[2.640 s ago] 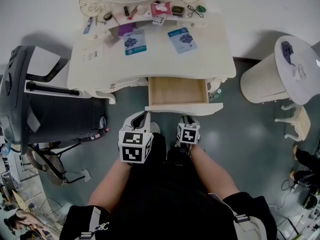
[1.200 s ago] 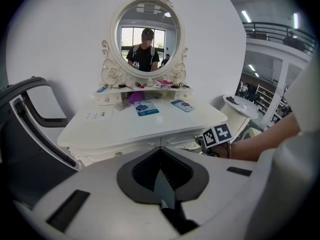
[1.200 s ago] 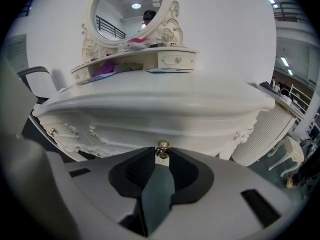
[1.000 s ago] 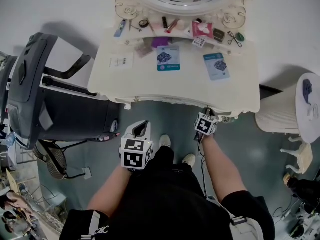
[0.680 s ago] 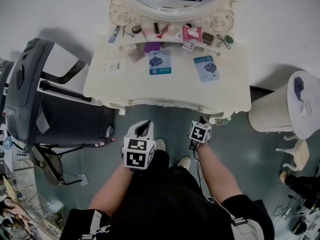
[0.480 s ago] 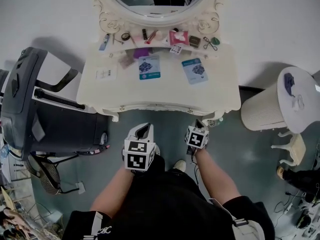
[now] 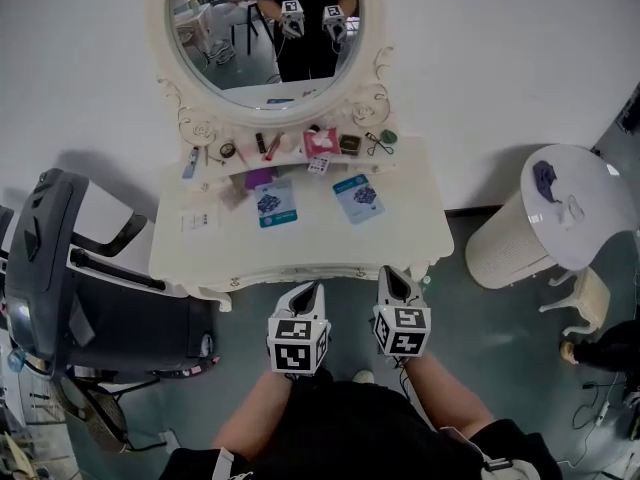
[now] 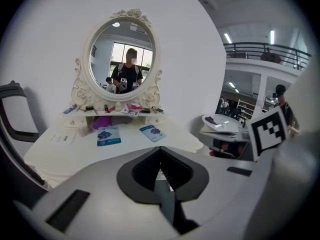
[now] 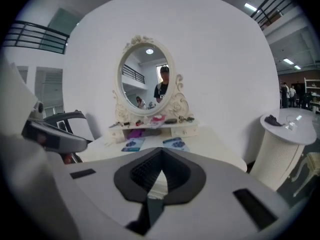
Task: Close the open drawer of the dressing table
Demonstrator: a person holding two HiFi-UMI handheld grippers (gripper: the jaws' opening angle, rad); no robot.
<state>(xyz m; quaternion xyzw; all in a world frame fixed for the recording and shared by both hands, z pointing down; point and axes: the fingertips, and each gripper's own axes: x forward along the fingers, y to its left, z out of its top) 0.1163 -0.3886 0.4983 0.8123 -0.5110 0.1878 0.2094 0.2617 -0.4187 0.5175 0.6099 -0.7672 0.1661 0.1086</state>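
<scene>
The cream dressing table (image 7: pixel 200 253) stands against the white wall under its oval mirror (image 7: pixel 265 28). Its drawer front (image 7: pixel 300 271) sits flush with the table's front edge, closed. My left gripper (image 7: pixel 309 291) hovers just in front of that edge, shut and empty, with its tips meeting. Beside it my right gripper (image 7: pixel 390 274) is also shut on nothing. In the left gripper view the left gripper (image 8: pixel 160 151) points at the tabletop (image 8: pixel 75 149). In the right gripper view the right gripper (image 9: pixel 161 153) faces the table and the mirror (image 9: pixel 146 79).
Two blue cards (image 7: pixel 272 204) (image 7: pixel 358 196) and small cosmetics lie on the tabletop and shelf. A black chair (image 7: pixel 90 298) stands at the left. A white ribbed round stand (image 7: pixel 545 228) is at the right. The floor below is grey.
The drawer that stood open in the earliest frame is now shut. Both grippers have since come away from the table front and risen, the right one more. The head view has tilted up to the mirror.
</scene>
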